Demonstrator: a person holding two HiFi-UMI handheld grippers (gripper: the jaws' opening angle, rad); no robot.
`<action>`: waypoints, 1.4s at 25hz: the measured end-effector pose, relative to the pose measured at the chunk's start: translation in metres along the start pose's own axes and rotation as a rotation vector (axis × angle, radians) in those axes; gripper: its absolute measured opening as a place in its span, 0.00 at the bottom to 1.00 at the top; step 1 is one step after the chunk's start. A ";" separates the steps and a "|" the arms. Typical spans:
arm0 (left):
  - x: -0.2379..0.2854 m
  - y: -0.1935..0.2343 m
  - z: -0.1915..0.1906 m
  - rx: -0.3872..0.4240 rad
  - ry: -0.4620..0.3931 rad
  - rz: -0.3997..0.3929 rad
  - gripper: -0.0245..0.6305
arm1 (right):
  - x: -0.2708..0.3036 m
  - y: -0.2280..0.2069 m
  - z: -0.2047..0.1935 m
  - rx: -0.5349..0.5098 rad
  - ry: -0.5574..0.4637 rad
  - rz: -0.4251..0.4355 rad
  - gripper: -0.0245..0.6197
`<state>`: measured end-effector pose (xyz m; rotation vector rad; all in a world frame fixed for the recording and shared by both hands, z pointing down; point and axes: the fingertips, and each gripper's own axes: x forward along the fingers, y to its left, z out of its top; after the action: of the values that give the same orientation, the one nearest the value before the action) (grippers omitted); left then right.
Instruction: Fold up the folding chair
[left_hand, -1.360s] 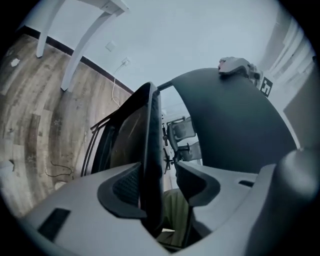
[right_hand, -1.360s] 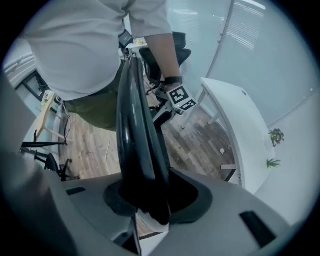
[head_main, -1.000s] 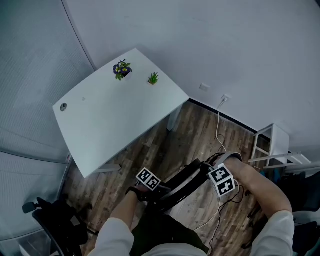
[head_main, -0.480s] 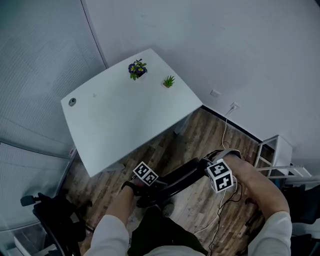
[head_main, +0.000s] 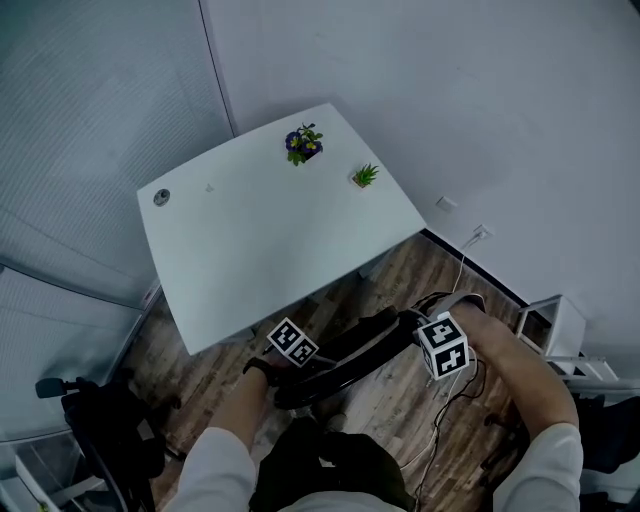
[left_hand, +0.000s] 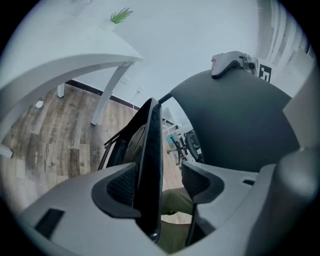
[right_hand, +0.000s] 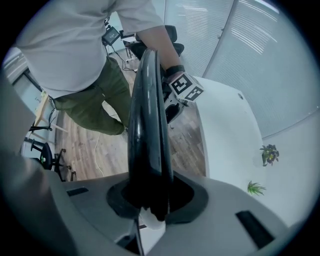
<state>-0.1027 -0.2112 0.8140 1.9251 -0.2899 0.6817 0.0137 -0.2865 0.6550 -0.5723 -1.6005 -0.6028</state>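
Chair: the black folding chair (head_main: 350, 352) was collapsed into a thin, flat, glossy slab with a rounded rim, seen edge-on in both gripper views.
Chair's place: it hung over the brown wood-plank floor (head_main: 395, 285), just beside the near edge of the white rectangular table (head_main: 270, 250). In the head view it slanted from lower left to upper right, between the two grippers.
Left gripper (left_hand: 157, 180): its jaws stood apart and had just been opening. The chair's rim ran between them, lying against one pad with a clear gap to the other.
Right gripper (right_hand: 150, 200): it pointed down, with its jaws clamped on the chair's rim.
Left hand (head_main: 262, 372): it was low at the chair's nearer end, with the forearm bare below a white sleeve.
Right hand (head_main: 482, 325): it was at the chair's farther, higher end, with the elbow bent outward.
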 end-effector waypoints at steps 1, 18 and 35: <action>-0.003 0.003 0.003 0.002 -0.003 0.007 0.48 | 0.000 -0.005 -0.001 -0.004 -0.001 -0.009 0.17; -0.036 0.011 0.028 0.093 -0.040 0.095 0.46 | 0.002 -0.011 0.006 -0.084 -0.124 -0.021 0.17; -0.189 -0.136 0.058 0.500 -0.078 0.242 0.46 | 0.006 -0.073 0.009 -0.050 -0.140 0.012 0.17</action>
<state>-0.1712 -0.2210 0.5839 2.4209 -0.4373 0.9022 -0.0424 -0.3340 0.6556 -0.6731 -1.7159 -0.6068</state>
